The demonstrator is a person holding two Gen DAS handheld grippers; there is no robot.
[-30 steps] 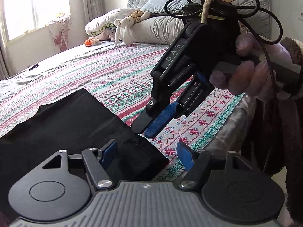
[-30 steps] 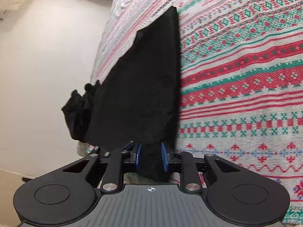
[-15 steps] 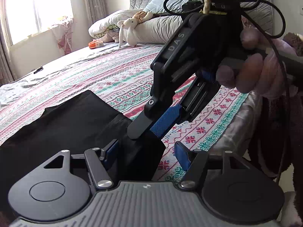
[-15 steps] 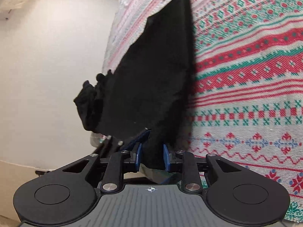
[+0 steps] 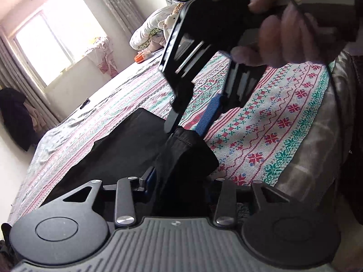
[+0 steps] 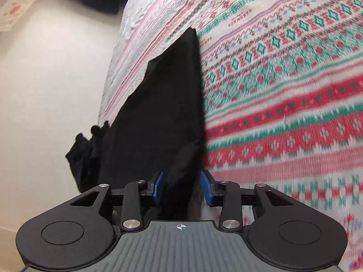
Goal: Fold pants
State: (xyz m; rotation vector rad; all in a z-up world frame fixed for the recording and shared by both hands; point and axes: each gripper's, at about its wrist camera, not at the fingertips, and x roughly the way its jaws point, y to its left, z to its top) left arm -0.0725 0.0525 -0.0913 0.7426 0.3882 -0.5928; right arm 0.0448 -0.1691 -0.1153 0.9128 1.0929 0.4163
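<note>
Bedroom first: a wide bed (image 5: 283,122) under a red, green and white patterned cover fills both views, with a bright window (image 5: 50,43) on the wall beyond it and pillows (image 5: 147,38) heaped at its head. On the bed, near its edge, lie the black pants (image 6: 163,104), spread long and flat, one bunched end hanging off the bed's side.

Judging by that lie, the folding is hardly under way: the cloth looks at most laid double along its length, and the cross folds are all still to make.

At the end of the pants nearest the bed's edge, a corner is raised off the bed. The left gripper (image 5: 181,183) has just been closing its fingers around that raised cloth; whether both pads press it I cannot tell. The right gripper (image 6: 181,185) has just been opening: its fingers stand apart, with the black cloth between them and a clear gap at the right pad.

No boxes, baskets or other containers are visible anywhere around the bed.
</note>
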